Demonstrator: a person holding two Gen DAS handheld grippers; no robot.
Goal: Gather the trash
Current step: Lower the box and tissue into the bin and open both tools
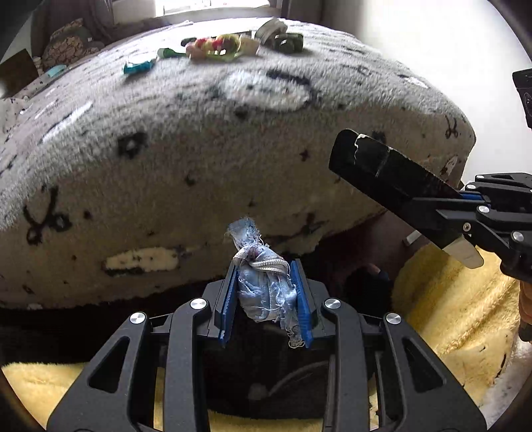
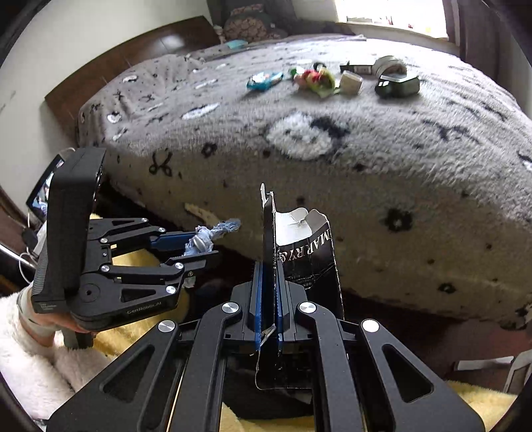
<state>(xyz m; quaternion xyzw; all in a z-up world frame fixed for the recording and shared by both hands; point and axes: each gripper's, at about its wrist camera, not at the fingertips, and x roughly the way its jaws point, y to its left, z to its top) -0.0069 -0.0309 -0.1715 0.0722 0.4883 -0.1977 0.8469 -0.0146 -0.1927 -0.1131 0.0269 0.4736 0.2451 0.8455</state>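
My left gripper (image 1: 266, 292) is shut on a frayed light-blue cloth scrap (image 1: 262, 275) with a white cord around it, held in front of the bed's edge; it also shows in the right wrist view (image 2: 202, 244). My right gripper (image 2: 269, 292) is shut on a torn black cardboard box (image 2: 306, 252), which stands upright between the jaws; the box also shows in the left wrist view (image 1: 382, 166). More trash lies far back on the bed: a teal wrapper (image 2: 264, 80), a colourful wrapper (image 2: 316, 79), a white cup (image 2: 350, 81) and a dark green container (image 2: 397, 87).
The bed is covered by a grey patterned fleece blanket (image 2: 365, 149). A yellow fluffy rug (image 1: 459, 299) lies below both grippers, with a dark opening (image 1: 266, 382) beneath them. A lit screen (image 2: 43, 196) stands at the left. Pillows (image 2: 249, 26) lie at the bed's head.
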